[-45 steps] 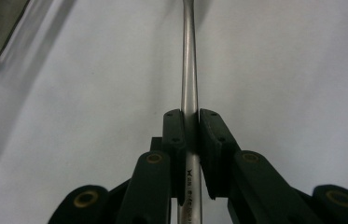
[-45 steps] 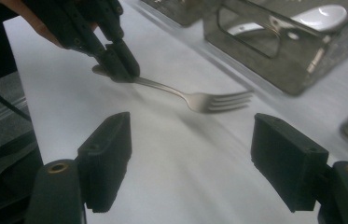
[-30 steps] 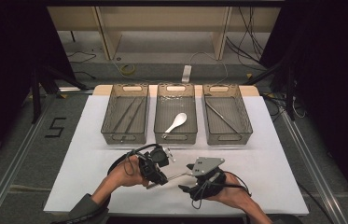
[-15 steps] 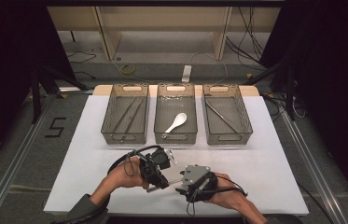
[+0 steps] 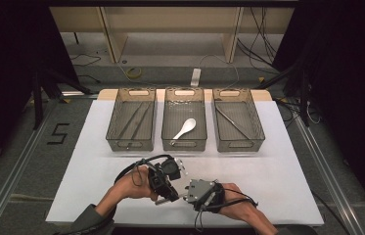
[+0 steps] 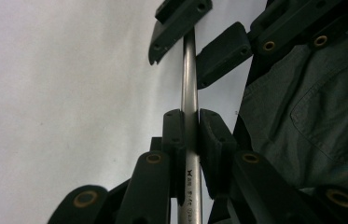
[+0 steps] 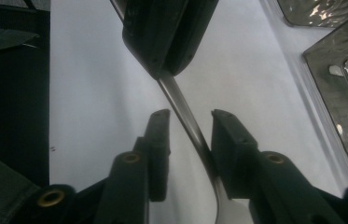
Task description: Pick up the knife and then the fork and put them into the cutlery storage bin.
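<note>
Clamped tight on a slim metal utensil handle (image 6: 190,93), the left gripper (image 6: 190,140) has both black jaws pressed against the steel shaft, which runs straight up between them and bears small stamped lettering near the bottom of the left gripper view. Farther up that shaft in the same view, the right gripper (image 6: 188,51) stands with a jaw on either side of it. From the right gripper view, the right gripper's (image 7: 190,135) jaws are spread, with the curved handle (image 7: 185,116) passing between them, lying close against one pad and leaving a clear gap to the other; beyond them the left gripper (image 7: 167,37) is closed around the same handle. In the high view, both grippers meet close to the near edge of the white sheet covering the table (image 5: 97,147), roughly at its middle, the left gripper (image 5: 165,178) just beside the right gripper (image 5: 197,193). Three mesh baskets stand in a row toward the far edge: the left basket (image 5: 113,128) holds long thin utensils, the middle basket (image 5: 167,125) holds a white spoon (image 5: 185,128), and the right basket (image 5: 254,125) holds another thin utensil.
</note>
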Tool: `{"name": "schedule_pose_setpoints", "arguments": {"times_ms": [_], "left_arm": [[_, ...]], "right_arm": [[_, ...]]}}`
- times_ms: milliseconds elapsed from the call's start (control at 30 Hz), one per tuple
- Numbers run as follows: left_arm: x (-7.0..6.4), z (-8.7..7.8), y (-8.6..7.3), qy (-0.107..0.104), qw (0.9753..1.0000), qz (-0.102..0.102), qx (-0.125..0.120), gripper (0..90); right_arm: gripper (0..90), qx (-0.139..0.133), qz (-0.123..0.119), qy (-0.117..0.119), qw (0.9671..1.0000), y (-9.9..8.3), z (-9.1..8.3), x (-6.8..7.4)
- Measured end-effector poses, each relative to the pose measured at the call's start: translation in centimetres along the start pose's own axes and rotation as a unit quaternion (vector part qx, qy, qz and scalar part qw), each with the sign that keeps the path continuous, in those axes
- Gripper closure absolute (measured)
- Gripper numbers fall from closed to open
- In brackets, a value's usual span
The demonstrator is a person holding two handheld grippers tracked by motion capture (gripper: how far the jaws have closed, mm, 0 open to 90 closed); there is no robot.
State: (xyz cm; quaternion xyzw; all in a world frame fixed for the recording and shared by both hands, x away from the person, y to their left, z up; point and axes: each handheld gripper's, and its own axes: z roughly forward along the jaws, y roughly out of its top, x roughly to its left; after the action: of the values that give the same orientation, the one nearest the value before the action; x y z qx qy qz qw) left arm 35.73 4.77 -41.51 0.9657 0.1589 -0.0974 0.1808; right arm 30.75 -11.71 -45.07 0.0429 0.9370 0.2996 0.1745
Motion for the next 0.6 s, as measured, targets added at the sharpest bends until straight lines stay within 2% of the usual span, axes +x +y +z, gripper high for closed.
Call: {"name": "schedule_pose_setpoints", "arguments": {"times_ms": [100,167,200,267,333,367,400,467,533,600], "left_arm": [[0.03,0.10,0.04,-0.002,1.0000,0.006,0.004,80.7],[0.05,0.08,0.04,-0.004,0.9999,0.008,0.005,80.7],[0.07,0.04,0.02,-0.007,0.9999,0.008,0.005,80.6],[0.17,0.03,-0.10,-0.014,0.9999,0.001,-0.005,80.5],[0.32,-0.11,-0.17,-0.016,0.9998,0.002,-0.010,80.4],[0.25,-0.12,-0.18,-0.016,0.9997,-0.002,-0.018,84.5],[0.37,-0.19,-0.14,-0.016,0.9998,0.010,-0.009,84.4],[0.24,0.07,-0.13,-0.020,0.9997,0.004,-0.012,83.9],[0.50,0.13,-0.11,-0.021,0.9997,0.007,-0.008,82.1],[0.64,0.05,-0.12,-0.016,0.9997,-0.001,-0.018,78.8]], "right_arm": [[75.0,0.000,-0.004,-0.006,1.0000,0.01,0.10,0.08],[76.9,0.004,-0.017,-0.009,0.9998,0.00,0.09,0.12],[78.0,0.008,-0.024,-0.001,0.9997,0.02,0.05,0.19],[80.4,0.014,-0.045,-0.003,0.9989,0.04,-0.01,0.29],[85.0,0.019,-0.053,0.002,0.9984,0.03,0.10,0.47],[86.8,0.019,-0.057,0.007,0.9982,0.01,0.15,0.52],[87.0,0.020,-0.056,0.007,0.9982,0.03,0.18,0.57],[87.5,0.022,-0.059,0.019,0.9978,0.00,0.20,0.56],[87.9,0.030,-0.065,0.018,0.9973,-0.09,0.18,0.57],[88.1,0.028,-0.056,0.018,0.9979,-0.12,0.17,0.53]]}}
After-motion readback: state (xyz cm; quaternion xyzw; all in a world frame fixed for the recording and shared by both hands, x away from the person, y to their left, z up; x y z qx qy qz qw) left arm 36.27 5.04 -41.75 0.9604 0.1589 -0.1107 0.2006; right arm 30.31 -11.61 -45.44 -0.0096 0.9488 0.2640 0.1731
